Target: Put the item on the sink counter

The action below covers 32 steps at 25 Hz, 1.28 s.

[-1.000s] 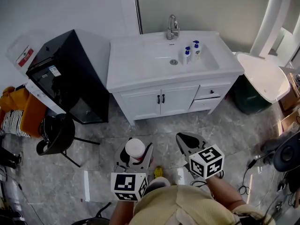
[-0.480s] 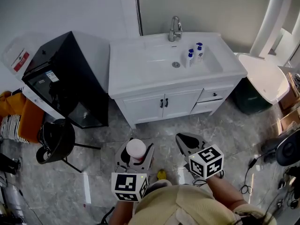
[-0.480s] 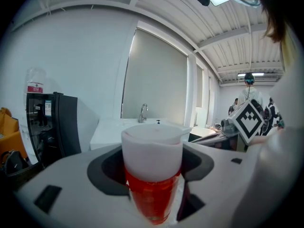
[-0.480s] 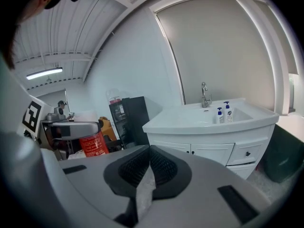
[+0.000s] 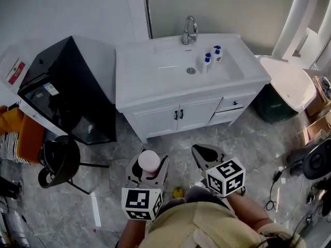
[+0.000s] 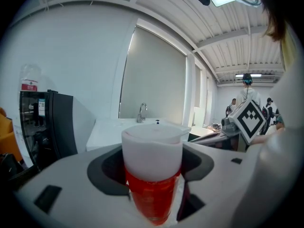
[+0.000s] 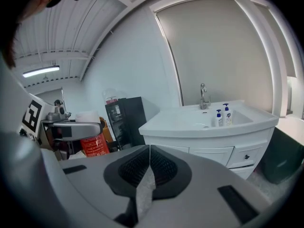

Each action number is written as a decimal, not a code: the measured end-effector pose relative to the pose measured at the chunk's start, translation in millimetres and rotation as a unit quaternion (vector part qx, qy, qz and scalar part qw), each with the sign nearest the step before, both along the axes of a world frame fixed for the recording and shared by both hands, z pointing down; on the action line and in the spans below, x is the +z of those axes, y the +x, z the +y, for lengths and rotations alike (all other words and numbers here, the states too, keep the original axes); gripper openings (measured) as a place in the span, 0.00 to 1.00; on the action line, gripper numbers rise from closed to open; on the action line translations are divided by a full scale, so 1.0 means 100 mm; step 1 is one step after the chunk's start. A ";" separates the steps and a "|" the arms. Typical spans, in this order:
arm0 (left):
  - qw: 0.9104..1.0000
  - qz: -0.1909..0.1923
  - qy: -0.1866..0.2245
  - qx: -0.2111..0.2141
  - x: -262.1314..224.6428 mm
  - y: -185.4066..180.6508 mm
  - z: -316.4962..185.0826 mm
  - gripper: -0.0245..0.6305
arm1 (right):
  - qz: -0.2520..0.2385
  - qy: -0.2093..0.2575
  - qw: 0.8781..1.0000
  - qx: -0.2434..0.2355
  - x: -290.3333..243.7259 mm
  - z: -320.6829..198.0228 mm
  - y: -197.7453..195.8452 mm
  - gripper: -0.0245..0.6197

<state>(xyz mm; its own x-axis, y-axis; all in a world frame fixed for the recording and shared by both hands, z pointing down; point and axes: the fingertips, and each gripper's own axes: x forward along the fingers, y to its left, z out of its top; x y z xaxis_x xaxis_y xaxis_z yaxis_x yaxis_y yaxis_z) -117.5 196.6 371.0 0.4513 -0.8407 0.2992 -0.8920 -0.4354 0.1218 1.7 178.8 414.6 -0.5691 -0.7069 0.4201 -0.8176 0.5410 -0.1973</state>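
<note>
My left gripper (image 5: 149,165) is shut on a red bottle with a white cap (image 5: 149,162), held upright over the floor in front of the sink cabinet. In the left gripper view the red bottle (image 6: 153,175) stands between the jaws, its white cap on top. My right gripper (image 5: 207,154) is shut with nothing in it; its jaws meet in the right gripper view (image 7: 149,163). The white sink counter (image 5: 139,76) lies ahead, with a basin and chrome tap (image 5: 187,31). The right gripper view also shows the counter (image 7: 175,123) and the bottle (image 7: 94,144) at left.
Two small pump bottles (image 5: 211,58) stand in the basin's right side. A black cabinet (image 5: 62,92) stands left of the sink, a black stool (image 5: 59,159) before it. A white tub (image 5: 289,84) and dark bin (image 5: 274,110) are at right. Grey tiled floor lies between me and the cabinet.
The view has shifted slightly, with the sink and black cabinet sliding a little left and up. Both grippers keep their places and the bottle stays gripped.
</note>
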 end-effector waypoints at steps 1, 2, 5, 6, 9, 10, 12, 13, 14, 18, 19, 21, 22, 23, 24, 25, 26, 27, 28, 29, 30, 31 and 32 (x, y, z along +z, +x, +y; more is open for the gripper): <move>1.000 0.000 0.000 0.000 -0.01 0.01 -0.03 0.53 | 0.000 0.000 1.000 0.000 -0.01 -0.03 0.01 0.08; 1.000 0.000 0.000 0.001 -0.01 0.02 -0.07 0.53 | 0.000 0.001 1.000 0.000 -0.02 -0.07 0.02 0.08; 1.000 0.000 -0.001 0.002 -0.02 0.08 -0.19 0.53 | -0.002 0.002 1.000 0.002 -0.03 -0.20 0.08 0.08; 1.000 0.000 -0.001 0.003 -0.01 0.09 -0.23 0.53 | -0.004 0.002 1.000 0.003 -0.02 -0.25 0.10 0.08; 1.000 -0.002 -0.002 -0.004 0.00 0.14 -0.37 0.53 | -0.009 0.004 1.000 0.000 -0.01 -0.42 0.15 0.08; 1.000 -0.003 -0.002 -0.007 0.01 0.15 -0.42 0.53 | -0.009 0.004 1.000 -0.002 -0.01 -0.48 0.16 0.08; 1.000 -0.004 0.000 -0.012 -0.01 0.20 -0.53 0.53 | -0.012 0.006 1.000 -0.008 -0.02 -0.61 0.21 0.08; 1.000 -0.004 0.003 -0.013 -0.02 0.23 -0.60 0.53 | -0.013 0.008 1.000 -0.010 -0.03 -0.68 0.23 0.08; 1.000 -0.003 0.006 -0.015 -0.03 0.25 -0.67 0.53 | -0.013 0.010 1.000 -0.012 -0.04 -0.75 0.26 0.08; 1.000 0.000 0.010 -0.021 -0.06 0.36 -0.91 0.53 | -0.015 0.012 1.000 -0.019 -0.05 -0.98 0.36 0.08; 1.000 0.000 0.011 -0.023 -0.07 0.39 -0.97 0.53 | -0.016 0.012 1.000 -0.020 -0.06 -1.04 0.38 0.08; 1.000 -0.001 0.012 -0.026 -0.08 0.43 -1.08 0.53 | -0.017 0.012 1.000 -0.023 -0.06 -1.14 0.43 0.08; 1.000 -0.002 0.013 -0.028 -0.09 0.45 -1.13 0.53 | -0.018 0.012 0.999 -0.025 -0.06 -1.20 0.45 0.08; 0.999 -0.002 0.013 -0.031 -0.10 0.47 -1.18 0.53 | -0.019 0.012 0.999 -0.027 -0.06 -1.25 0.47 0.08; 0.999 -0.003 0.013 -0.032 -0.10 0.50 -1.23 0.53 | -0.020 0.012 0.999 -0.029 -0.06 -1.30 0.50 0.08; 0.999 -0.003 0.012 -0.034 -0.10 0.53 -1.27 0.53 | -0.021 0.011 0.999 -0.030 -0.06 -1.34 0.53 0.08; 0.999 -0.003 0.011 -0.034 -0.10 0.57 -1.31 0.53 | -0.022 0.011 0.999 -0.031 -0.06 -1.39 0.56 0.08; 0.999 -0.003 0.009 -0.033 -0.10 0.61 -1.34 0.53 | -0.023 0.010 0.999 -0.032 -0.06 -1.42 0.58 0.08; 0.999 -0.003 0.009 -0.033 -0.10 0.64 -1.38 0.53 | -0.025 0.009 0.999 -0.033 -0.06 -1.46 0.60 0.08; 0.999 -0.003 0.008 -0.033 -0.10 0.66 -1.41 0.53 | -0.026 0.009 0.999 -0.034 -0.06 -1.50 0.61 0.08; 0.999 -0.003 0.008 -0.034 -0.10 0.68 -1.44 0.53 | -0.026 0.009 0.999 -0.036 -0.05 -1.54 0.62 0.08; 0.999 -0.004 0.008 -0.035 -0.10 0.70 -1.47 0.53 | -0.027 0.009 0.999 -0.038 -0.05 -1.57 0.62 0.08; 0.999 -0.005 0.008 -0.036 -0.10 0.71 -1.50 0.53 | -0.026 0.009 0.999 -0.039 -0.04 -1.60 0.63 0.08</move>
